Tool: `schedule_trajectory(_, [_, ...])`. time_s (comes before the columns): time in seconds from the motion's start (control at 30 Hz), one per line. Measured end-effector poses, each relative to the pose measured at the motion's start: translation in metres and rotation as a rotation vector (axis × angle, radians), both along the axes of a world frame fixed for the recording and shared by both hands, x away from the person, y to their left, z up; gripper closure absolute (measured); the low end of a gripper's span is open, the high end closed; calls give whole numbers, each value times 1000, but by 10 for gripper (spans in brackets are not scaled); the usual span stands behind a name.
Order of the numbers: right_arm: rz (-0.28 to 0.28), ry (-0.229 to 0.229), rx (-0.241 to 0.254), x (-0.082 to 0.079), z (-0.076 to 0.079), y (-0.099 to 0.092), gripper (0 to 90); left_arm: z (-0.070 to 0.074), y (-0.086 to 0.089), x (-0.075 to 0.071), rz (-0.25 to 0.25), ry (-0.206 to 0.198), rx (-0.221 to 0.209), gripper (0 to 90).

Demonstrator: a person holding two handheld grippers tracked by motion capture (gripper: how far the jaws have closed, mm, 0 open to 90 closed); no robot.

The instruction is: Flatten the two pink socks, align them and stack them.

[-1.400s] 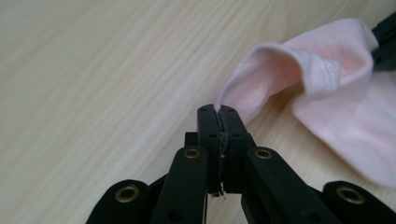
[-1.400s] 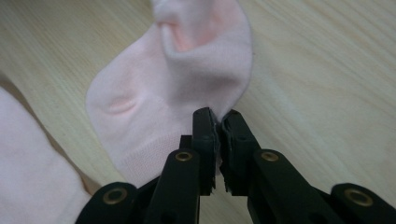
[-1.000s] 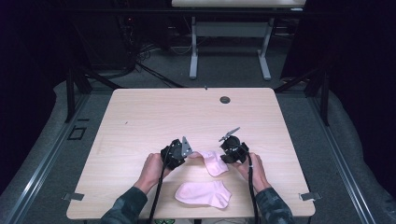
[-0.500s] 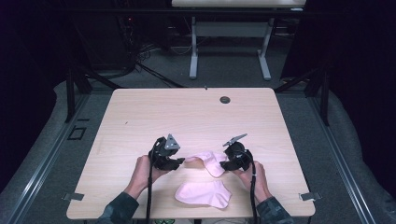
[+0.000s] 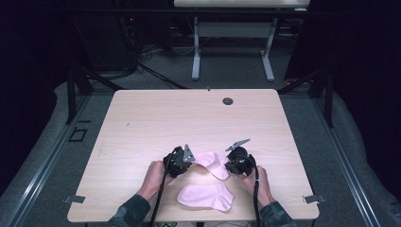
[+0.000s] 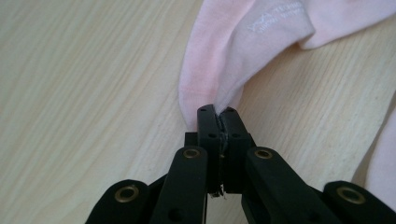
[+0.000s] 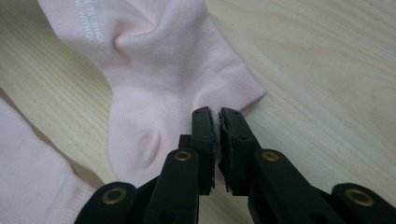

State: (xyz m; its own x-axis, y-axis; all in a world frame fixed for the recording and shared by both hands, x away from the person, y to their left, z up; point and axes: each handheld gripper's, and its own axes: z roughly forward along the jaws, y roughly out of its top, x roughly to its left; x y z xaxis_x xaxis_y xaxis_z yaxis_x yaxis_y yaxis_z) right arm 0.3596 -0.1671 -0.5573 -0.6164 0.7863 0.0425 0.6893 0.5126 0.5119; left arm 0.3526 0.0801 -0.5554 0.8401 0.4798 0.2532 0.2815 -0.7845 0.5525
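Item, lower centre of the high view: our left gripper (image 5: 185,161) is clenched on one end of the upper pink sock (image 5: 213,163), fabric pinched between its pads, and our right gripper (image 5: 231,165) has just closed on the opposite cuff edge. We judge this the grasp step; next we should lift and spread it evenly. The second sock (image 5: 206,196) lies just below; the right pinch itself is hard to make out.
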Motion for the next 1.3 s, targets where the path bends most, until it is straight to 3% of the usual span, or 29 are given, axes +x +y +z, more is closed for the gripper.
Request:
schedule_trajectory(0.07, [-3,-8,1,0,1,-3,842,0,3,-3,1,-6,21,894])
schedule_trajectory(0.2, [7,-12,-15,1,2,-6,826,-3,9,-7,6,31,25,846])
schedule_trajectory(0.23, [29,-27,-35,1,1,-4,767,0,17,-8,19,75,-20,674])
schedule_trajectory(0.27, [16,-37,-8,0,0,-3,739,3,22,-9,38,88,-61,629])
schedule_trajectory(0.3, [16,-37,-8,0,0,-3,739,3,22,-9,38,88,-61,556])
schedule_trajectory(0.33, [30,-29,-18,0,2,-5,708,7,28,-10,62,92,-99,556])
schedule_trajectory(0.4, [21,-34,18,-1,4,-8,655,14,38,-11,97,94,-162,496])
schedule_trajectory(0.47, [5,-36,51,-1,10,-14,592,24,49,-1,179,101,-222,441])
schedule_trajectory(0.5, [5,-36,51,-1,10,-14,592,24,49,-1,179,101,-222,436])
schedule_trajectory(0.57, [-10,-34,53,-1,11,-15,556,24,44,13,234,127,-235,439])
schedule_trajectory(0.67, [-21,-27,42,0,9,-14,545,21,36,21,235,143,-226,452])
schedule_trajectory(0.7, [-21,-13,45,0,6,-12,535,15,24,27,224,164,-203,462])
schedule_trajectory(0.73, [-21,-13,45,0,6,-12,535,15,24,27,224,164,-203,468])
schedule_trajectory(0.77, [-24,-6,29,0,3,-11,533,10,13,31,211,180,-170,473])
schedule_trajectory(0.8, [-24,-6,29,0,3,-11,533,10,13,31,211,180,-170,492])
schedule_trajectory(0.87, [-27,-5,38,0,0,-10,540,5,6,34,213,188,-130,505])
schedule_trajectory(0.97, [-20,-4,15,-1,0,-10,578,1,1,34,213,200,-104,595])
schedule_trajectory(1.0, [-28,-17,35,-2,-3,-8,590,1,1,34,211,204,-102,618])
schedule_trajectory(1.03, [-19,-5,16,-2,-2,-9,596,0,1,33,205,200,-95,648])
schedule_trajectory(1.2, [-16,-7,1,-3,-2,-8,652,-4,4,30,190,214,-94,756])
schedule_trajectory(1.23, [-36,-30,37,-5,-6,-6,673,-4,4,30,188,212,-92,775])
schedule_trajectory(1.3, [-12,-12,11,-5,-3,-7,707,-4,5,29,182,219,-99,838])
